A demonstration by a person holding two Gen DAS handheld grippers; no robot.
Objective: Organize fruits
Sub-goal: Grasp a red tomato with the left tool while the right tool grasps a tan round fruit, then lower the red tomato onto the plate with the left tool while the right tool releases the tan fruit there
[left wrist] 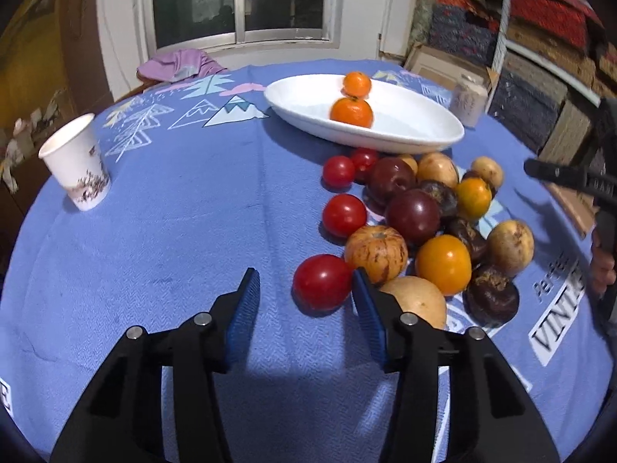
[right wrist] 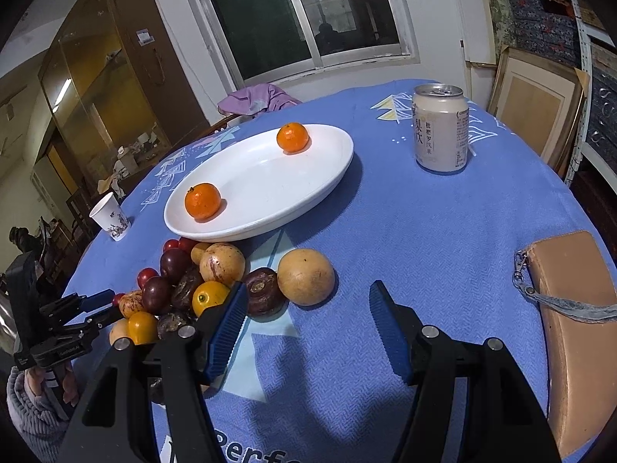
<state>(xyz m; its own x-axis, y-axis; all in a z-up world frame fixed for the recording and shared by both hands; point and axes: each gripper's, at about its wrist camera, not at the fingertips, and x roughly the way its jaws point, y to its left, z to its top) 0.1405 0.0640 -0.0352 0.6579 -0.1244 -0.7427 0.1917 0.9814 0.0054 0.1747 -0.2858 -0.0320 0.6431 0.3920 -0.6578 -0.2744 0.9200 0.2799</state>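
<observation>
Left wrist view: my left claw [left wrist: 304, 289] gapes empty, its right finger touching a red tomato [left wrist: 322, 286]. My right claw [right wrist: 304, 301] hangs open beside the fruit heap [right wrist: 185, 289], plate [right wrist: 331, 177] beyond.

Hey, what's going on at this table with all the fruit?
A person is sorting fruit with a claw in each hand. Two oranges already sit in the white oval dish; the rest is heaped on the blue tablecloth. The left claw is open with nothing between its pads, its right pad beside a red tomato. The right claw hangs open and empty near a tan round fruit. A drink can and paper cup stand aside.
</observation>
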